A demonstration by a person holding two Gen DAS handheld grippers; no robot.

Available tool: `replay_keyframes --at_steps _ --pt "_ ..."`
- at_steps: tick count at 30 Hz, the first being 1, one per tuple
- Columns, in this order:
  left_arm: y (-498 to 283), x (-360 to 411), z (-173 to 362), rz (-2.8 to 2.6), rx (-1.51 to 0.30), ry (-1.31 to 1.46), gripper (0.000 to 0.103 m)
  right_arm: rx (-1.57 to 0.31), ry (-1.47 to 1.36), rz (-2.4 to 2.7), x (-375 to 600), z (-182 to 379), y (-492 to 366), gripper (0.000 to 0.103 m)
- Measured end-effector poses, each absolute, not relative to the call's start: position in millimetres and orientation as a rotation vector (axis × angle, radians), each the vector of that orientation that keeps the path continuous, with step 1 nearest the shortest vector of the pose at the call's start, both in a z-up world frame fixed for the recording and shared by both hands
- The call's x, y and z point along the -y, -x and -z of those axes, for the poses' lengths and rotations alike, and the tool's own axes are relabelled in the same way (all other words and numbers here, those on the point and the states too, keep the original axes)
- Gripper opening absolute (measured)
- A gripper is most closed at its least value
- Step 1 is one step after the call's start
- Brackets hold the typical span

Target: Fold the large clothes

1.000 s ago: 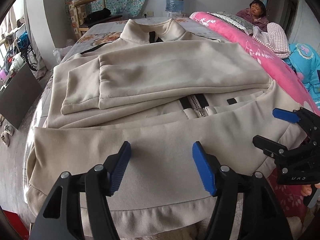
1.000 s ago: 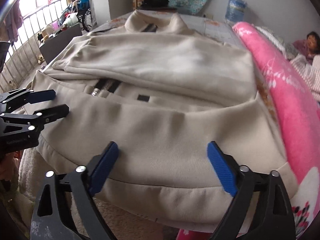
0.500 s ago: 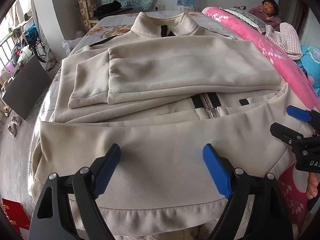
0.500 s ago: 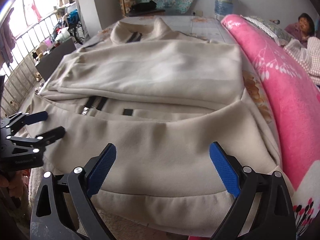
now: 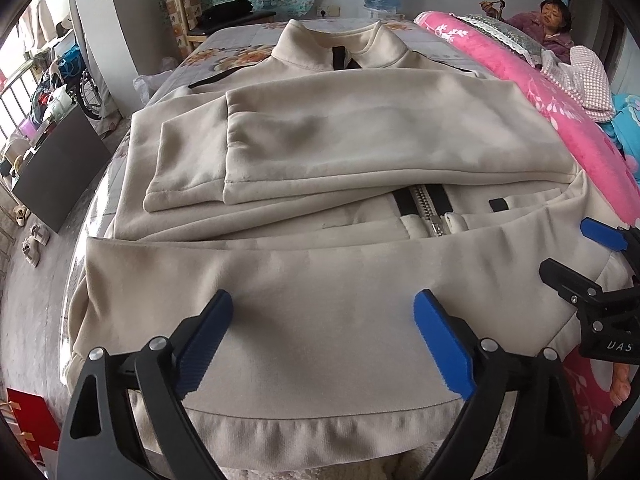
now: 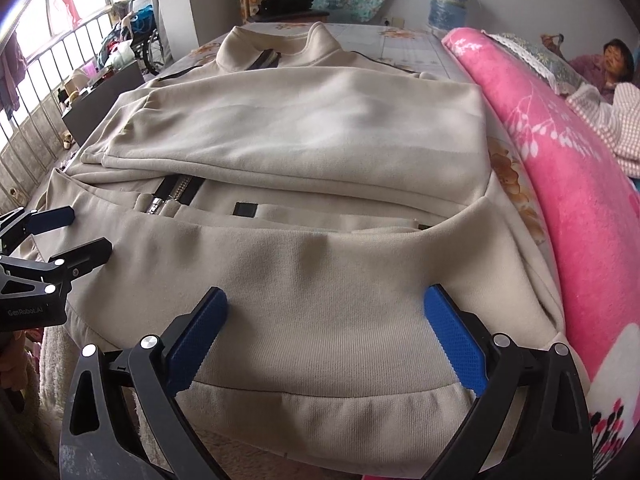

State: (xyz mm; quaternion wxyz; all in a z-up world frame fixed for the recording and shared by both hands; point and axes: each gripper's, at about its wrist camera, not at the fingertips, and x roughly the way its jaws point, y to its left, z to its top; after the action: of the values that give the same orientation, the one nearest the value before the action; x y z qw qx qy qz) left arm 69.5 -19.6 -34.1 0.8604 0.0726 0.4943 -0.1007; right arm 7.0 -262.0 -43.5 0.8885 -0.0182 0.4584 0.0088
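My left gripper (image 5: pixel 324 340) hovers over the near hem, jaws opening, pads clear of the cloth; my right gripper (image 6: pixel 326 326) beside it is opening too, gripping nothing. Under both lies the beige jacket (image 5: pixel 320 280), spread on the bed (image 5: pixel 240 40) with its ribbed hem (image 6: pixel 320 412) at the near edge and its lower part folded up. Beyond that fold the zipper (image 5: pixel 430 216) shows, then both sleeves folded across the chest, then the collar. A pink blanket (image 6: pixel 560 160) crowds the right side; the floor (image 5: pixel 32 300) drops away left.
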Motion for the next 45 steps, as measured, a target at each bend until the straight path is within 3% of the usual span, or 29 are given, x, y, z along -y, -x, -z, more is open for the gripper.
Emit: replay_keyframes --at_steps 15,20,25,33,39,45 --pt "-72.0 16.3 35.3 0.212 -1.033 -0.151 0.097 -0.972 0.033 -0.026 262.9 43.8 -7.4 0.095" --pt "-70.7 6.4 8.5 0.241 -0.925 -0.155 0.097 -1.013 0.044 -0.056 263.6 39.2 -12.7 0.095" --pt "-95.0 -11.3 -46.1 0.239 -0.778 -0.196 0.097 -0.928 0.011 -0.124 267.3 -3.7 -20.3 0.095" --pt "-200.7 -20.1 -97.3 0.295 -0.720 -0.120 0.096 -0.776 0.009 -0.191 272.6 -77.4 -96.8 0.095" --pt "-298.1 1.0 -82.6 0.320 -0.805 -0.042 0.082 -0.844 -0.040 -0.173 276.1 -80.1 -210.0 0.095" --pt "-372.7 31.6 -46.0 0.283 -0.895 -0.067 0.064 -0.988 -0.072 -0.099 275.9 -47.7 -319.4 0.095"
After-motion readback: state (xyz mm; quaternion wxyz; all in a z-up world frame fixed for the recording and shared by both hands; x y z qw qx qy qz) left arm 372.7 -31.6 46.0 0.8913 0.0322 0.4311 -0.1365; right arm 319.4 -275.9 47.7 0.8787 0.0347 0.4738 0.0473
